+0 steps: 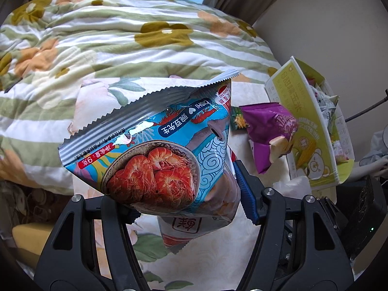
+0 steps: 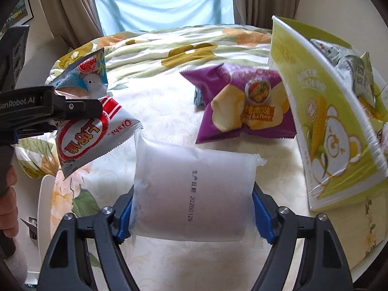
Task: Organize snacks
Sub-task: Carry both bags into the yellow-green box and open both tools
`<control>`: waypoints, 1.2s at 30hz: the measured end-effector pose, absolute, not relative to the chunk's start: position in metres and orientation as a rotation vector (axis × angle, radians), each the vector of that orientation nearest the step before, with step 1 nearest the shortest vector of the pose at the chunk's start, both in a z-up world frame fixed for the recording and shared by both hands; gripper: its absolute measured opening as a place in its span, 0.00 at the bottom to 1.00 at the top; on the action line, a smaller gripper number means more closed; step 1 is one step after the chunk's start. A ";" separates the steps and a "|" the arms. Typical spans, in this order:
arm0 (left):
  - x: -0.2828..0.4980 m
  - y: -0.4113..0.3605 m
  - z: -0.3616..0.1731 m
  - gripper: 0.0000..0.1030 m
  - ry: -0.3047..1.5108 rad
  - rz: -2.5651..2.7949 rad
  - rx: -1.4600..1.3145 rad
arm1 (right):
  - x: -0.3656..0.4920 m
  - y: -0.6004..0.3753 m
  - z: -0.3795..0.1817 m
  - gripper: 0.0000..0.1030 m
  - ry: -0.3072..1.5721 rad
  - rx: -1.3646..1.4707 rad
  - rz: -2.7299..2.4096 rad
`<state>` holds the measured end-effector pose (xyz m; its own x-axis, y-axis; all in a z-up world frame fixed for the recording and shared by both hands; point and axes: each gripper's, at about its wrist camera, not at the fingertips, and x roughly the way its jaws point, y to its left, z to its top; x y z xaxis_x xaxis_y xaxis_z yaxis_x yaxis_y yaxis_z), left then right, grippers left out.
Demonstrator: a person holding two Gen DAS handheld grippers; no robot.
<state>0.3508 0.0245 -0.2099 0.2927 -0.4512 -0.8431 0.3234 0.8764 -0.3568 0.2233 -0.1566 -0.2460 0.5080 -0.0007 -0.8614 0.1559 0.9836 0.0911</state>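
Legible markings:

- Blue shrimp snack packet (image 1: 155, 155), seen inverted in the left wrist view: "OISHI" with a heart symbol, and a red tab reading "9" followed by a character.
- Red-and-silver packet (image 2: 94, 138), left in the right wrist view: brand "Oishi" in red script.
- Left gripper (image 2: 80, 108) body, far left in that view: "GenRobot.AI", first letter cut off.
- Translucent white pouch (image 2: 191, 189), near centre: a printed date line ending "20260129".
- Purple chip packet (image 2: 245, 106), far centre: small Latin lettering under Chinese text, too blurred to read.
- Green corn box (image 2: 334, 126), right: Chinese text only, not legible.
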 end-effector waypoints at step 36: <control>0.239 -0.331 -0.162 1.00 1.040 -0.621 -0.002 | 0.153 -0.477 -0.108 0.74 0.833 0.177 -0.112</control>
